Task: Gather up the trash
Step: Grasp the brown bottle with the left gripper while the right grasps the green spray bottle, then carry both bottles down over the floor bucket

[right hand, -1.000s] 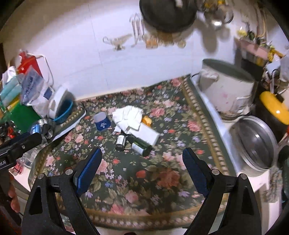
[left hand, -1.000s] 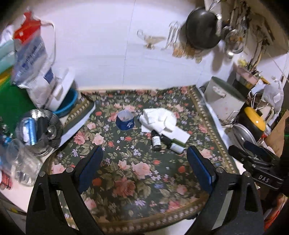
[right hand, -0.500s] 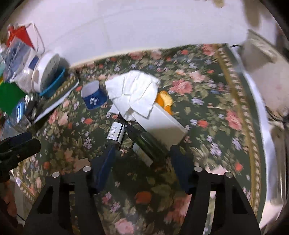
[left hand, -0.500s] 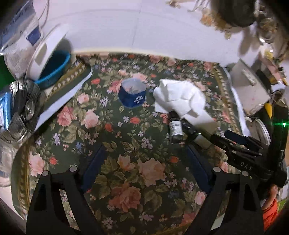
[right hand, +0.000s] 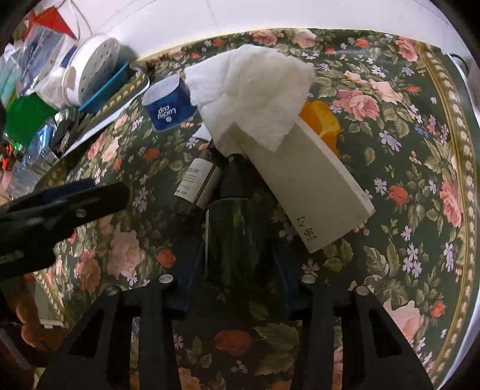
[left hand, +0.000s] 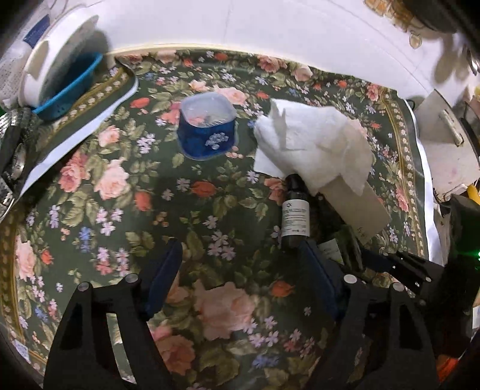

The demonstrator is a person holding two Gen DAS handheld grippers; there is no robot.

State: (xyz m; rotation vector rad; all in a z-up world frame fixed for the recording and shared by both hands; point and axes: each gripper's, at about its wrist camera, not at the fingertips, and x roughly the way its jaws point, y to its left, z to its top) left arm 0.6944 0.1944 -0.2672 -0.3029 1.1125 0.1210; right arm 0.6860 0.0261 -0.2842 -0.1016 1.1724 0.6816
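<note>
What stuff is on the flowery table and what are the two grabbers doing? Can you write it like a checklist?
Surface: flowery tablecloth covers the table.
Job's things: green bottle lying down; small brown bottle beside it; white box with a paper towel draped over its far end; blue cup; an orange thing behind the box.
Clutter: blue basket and white lid at the table's left edge.
Grippers: right gripper has just been closing, green bottle between its fingers, firm grip unclear; left gripper has just been closing, nothing between its fingers.
Cables: nothing seen.
Surroundings: white wall behind the table.
</note>
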